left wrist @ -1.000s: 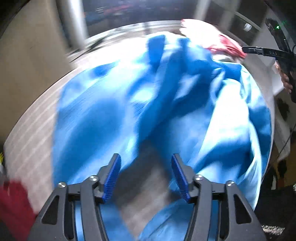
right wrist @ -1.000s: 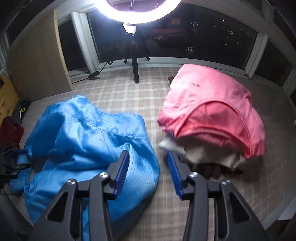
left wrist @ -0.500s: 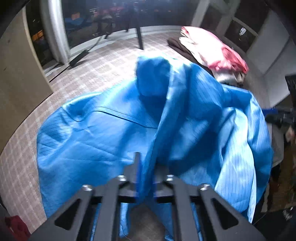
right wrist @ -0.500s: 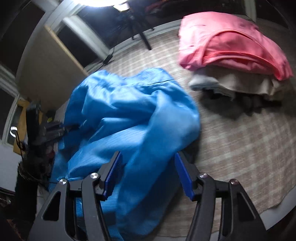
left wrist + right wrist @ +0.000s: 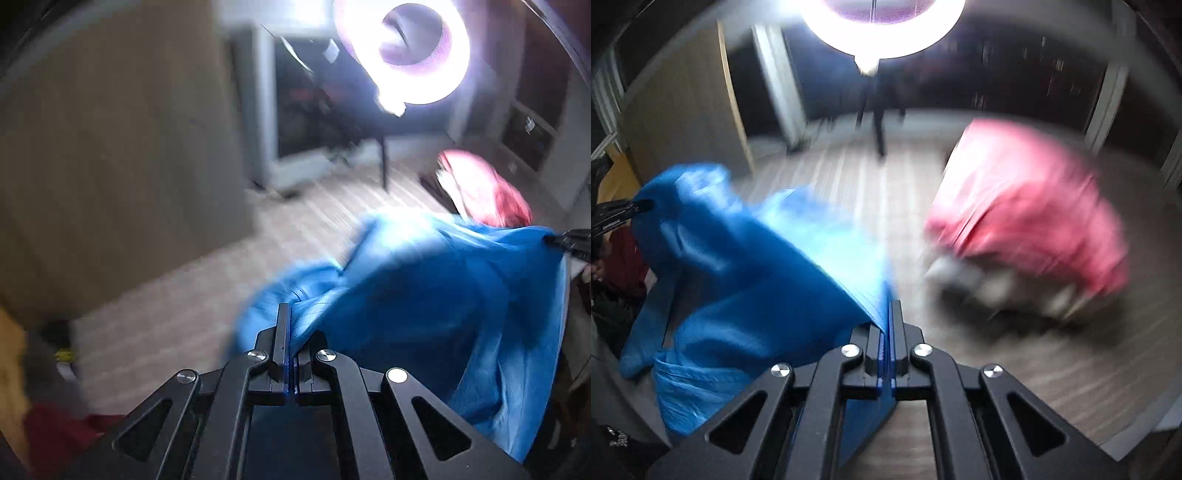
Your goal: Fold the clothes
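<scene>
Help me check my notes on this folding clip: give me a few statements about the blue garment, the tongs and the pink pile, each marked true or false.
1. Both tongs are shut on the blue garment. True: the left tongs and the right tongs each pinch its fabric.
2. The blue garment lies flat on the surface. False: it hangs stretched between the two tongs.
3. The pink pile is held by the right tongs. False: it lies on the surface, apart from them.
4. A lit ring light stands beyond the clothes. True.
5. The blue garment covers the pink pile. False: the pile lies uncovered beside it.
</scene>
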`<action>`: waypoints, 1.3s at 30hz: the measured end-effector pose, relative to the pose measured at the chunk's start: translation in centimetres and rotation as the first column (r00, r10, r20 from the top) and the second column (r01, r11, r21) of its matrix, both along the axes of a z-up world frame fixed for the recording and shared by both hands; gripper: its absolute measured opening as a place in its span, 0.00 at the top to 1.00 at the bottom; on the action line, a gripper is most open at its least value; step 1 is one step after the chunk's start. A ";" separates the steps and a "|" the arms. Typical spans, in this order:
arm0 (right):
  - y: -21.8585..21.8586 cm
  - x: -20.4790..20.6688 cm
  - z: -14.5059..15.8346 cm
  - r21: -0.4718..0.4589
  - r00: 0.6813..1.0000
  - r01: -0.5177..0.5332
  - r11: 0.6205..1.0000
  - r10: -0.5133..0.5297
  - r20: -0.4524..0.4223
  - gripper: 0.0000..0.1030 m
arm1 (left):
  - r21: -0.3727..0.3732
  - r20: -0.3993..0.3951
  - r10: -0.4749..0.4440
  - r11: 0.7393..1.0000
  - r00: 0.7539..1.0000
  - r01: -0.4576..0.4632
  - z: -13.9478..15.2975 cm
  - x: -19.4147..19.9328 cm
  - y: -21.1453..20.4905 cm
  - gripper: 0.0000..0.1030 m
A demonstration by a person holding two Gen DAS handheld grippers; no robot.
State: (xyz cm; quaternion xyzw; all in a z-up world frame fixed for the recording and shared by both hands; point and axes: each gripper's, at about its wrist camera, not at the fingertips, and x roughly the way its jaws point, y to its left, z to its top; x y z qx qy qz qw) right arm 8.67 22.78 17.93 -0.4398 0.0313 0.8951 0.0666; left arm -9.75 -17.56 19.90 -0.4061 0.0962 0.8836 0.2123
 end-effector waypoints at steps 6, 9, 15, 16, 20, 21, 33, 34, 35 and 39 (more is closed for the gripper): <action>-1.8 0.4 13.0 0.222 0.969 -0.008 0.975 0.062 -0.239 0.99 | -0.038 -0.231 0.012 0.999 0.973 -0.022 10.6 5.7 -3.2 1.00; -2.6 1.6 16.5 0.238 0.945 -0.012 0.971 0.089 -0.313 0.99 | -0.013 -0.249 0.007 1.000 0.969 -0.010 11.7 8.8 -4.7 1.00; -2.3 2.3 2.7 0.025 0.996 -0.085 0.996 0.085 -0.031 0.99 | -0.005 0.122 0.039 0.999 0.992 -0.039 -2.8 11.0 -6.4 1.00; -2.3 2.4 -0.9 -0.016 0.996 -0.078 0.997 0.079 0.039 0.99 | -0.016 0.207 0.052 0.999 0.977 -0.050 -6.4 11.3 -6.4 1.00; -3.6 4.4 -14.0 -0.076 0.927 -0.095 0.993 0.116 0.357 0.98 | -0.105 0.434 0.097 0.993 0.895 -0.057 -17.2 13.8 -5.7 0.98; -4.0 5.1 -15.8 -0.080 0.899 -0.102 0.992 0.126 0.419 0.98 | -0.103 0.460 0.096 0.993 0.883 -0.054 -18.1 14.7 -5.8 0.94; -11.9 3.7 -3.4 -0.074 0.892 -0.423 0.903 0.430 0.142 0.43 | -0.021 0.259 -0.006 1.000 0.966 0.011 -9.5 17.6 -2.8 0.66; -14.5 2.4 -3.8 -0.055 0.871 -0.470 0.881 0.473 0.137 0.43 | -0.033 0.238 -0.036 0.998 0.971 0.045 -9.3 17.1 -1.6 0.66; -16.4 1.7 -4.2 -0.041 0.855 -0.499 0.866 0.500 0.140 0.43 | -0.045 0.216 -0.066 0.996 0.974 0.078 -9.1 16.6 -0.4 0.66; -23.0 -1.7 -7.4 -0.038 0.753 -0.637 0.770 0.632 0.182 0.43 | -0.088 0.197 -0.254 0.957 0.947 0.275 -8.5 15.1 4.9 0.57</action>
